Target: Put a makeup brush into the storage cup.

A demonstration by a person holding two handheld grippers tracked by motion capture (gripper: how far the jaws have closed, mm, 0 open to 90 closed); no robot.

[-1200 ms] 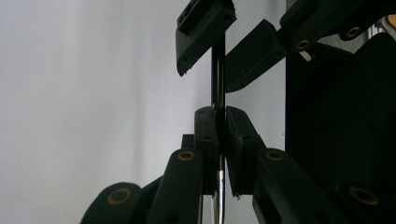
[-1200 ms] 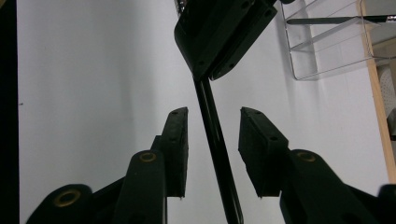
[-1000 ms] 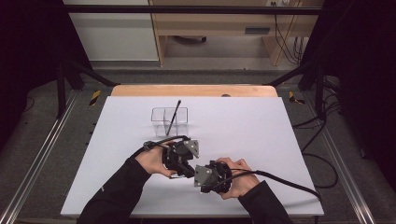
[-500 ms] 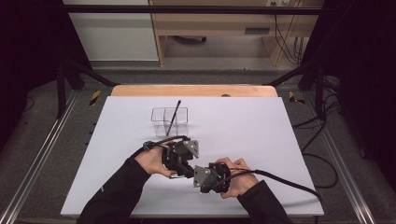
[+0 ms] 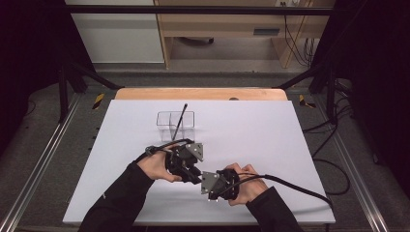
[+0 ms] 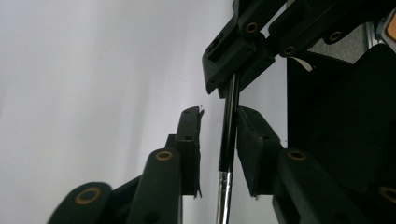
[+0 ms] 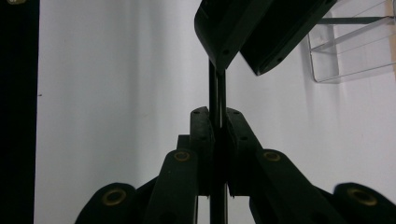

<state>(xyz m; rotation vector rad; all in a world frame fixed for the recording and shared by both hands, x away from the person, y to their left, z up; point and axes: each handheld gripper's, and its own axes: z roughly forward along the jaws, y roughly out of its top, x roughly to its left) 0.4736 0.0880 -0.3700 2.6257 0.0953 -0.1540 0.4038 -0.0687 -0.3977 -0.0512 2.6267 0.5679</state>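
Right gripper view: pen handoff, mid-table.
R gripper clenched on pen, its long axis running straight out between jaws; L gripper jaws just been opening, pen between them, left pad clear, right pad touching.

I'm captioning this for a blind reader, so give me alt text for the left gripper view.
A thin black pen with a silver end stands between the left gripper's parted jaws, which have just been opening. The right gripper clamps it above, over a white table.

Right hand-held gripper clamps thin black pen.
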